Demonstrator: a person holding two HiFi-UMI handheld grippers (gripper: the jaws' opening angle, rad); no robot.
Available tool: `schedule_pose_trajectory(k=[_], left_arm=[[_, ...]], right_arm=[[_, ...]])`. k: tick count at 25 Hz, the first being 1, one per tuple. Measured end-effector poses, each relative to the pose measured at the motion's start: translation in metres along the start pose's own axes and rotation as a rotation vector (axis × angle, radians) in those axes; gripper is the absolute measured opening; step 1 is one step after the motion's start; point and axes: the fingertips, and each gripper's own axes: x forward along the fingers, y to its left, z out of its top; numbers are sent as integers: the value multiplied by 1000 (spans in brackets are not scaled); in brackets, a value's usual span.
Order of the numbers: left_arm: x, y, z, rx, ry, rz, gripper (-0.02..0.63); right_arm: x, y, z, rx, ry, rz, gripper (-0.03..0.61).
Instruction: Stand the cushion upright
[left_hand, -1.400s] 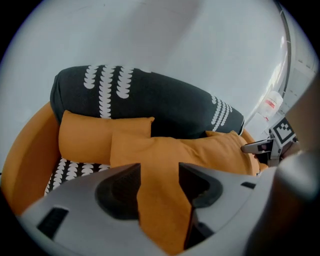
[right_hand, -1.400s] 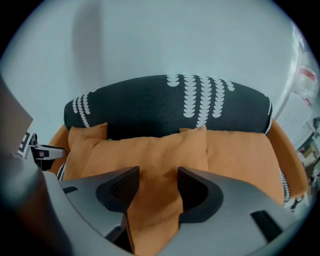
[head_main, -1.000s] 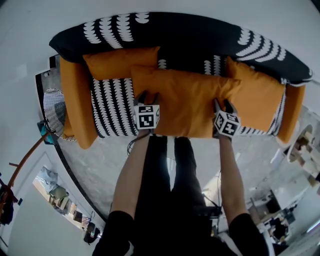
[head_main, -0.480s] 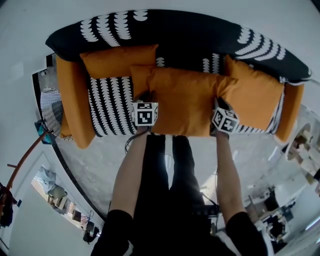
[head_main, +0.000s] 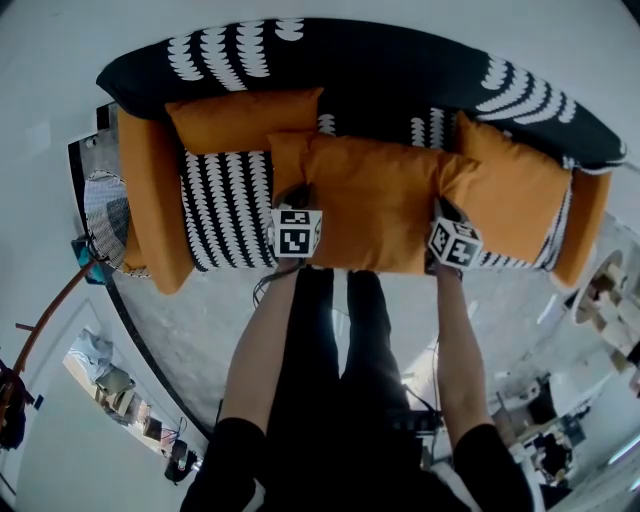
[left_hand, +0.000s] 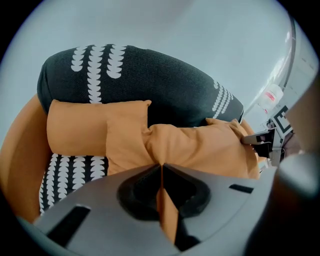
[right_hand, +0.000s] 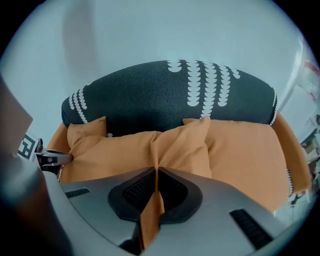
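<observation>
A long orange cushion (head_main: 375, 200) lies flat on the sofa seat, its far edge against the black backrest (head_main: 380, 70). My left gripper (head_main: 292, 195) is at the cushion's left end and my right gripper (head_main: 445, 212) at its right end. In the left gripper view the jaws (left_hand: 161, 167) are closing, with a fold of the orange cushion (left_hand: 200, 147) pinched between the pads. In the right gripper view the jaws (right_hand: 156, 172) are also closing, and they nip a fold of the cushion (right_hand: 125, 150) in the same way.
A second orange cushion (head_main: 240, 120) leans at the back left and a third (head_main: 515, 190) lies at the right. Orange armrests (head_main: 150, 200) (head_main: 585, 225) bound the black-and-white patterned seat (head_main: 225, 210). The person's legs stand right before the sofa's front edge.
Both grippers' jaws, spread at the cushion's ends a second ago, have closed onto its fabric. The cushion and both hands have stayed almost where they were.
</observation>
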Motion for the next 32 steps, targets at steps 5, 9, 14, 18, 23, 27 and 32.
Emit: schedule_pose_trajectory(k=[5,9,14,18,23,27,32], left_arm=[[-12,-2,-1,-1,-15,-10,11],[-24,-7,-1,13,-37,-12,9],[-44,-12,-7,12,-66,-10,8],[-58,-19,-13,11,-80,-11,8],[-82,-20,-16,22,-109,-5,8],[-101,-22,-13,21,-144,6,8],[-122,-21,1,19,-199,26,6]], right_arm=[[-9,1,-3,2,-1,-3,9],[-9,-10,-20,3,-12,-20,6],[-25,-6,-22,-9,-14,-12,5],[-40,-4,-30,-7,-29,7,5],[-58,7,-32,-20,-52,34,3],[-71,13,-31,-14,-80,53,3],[-74,19,-19,12,-130,80,3]])
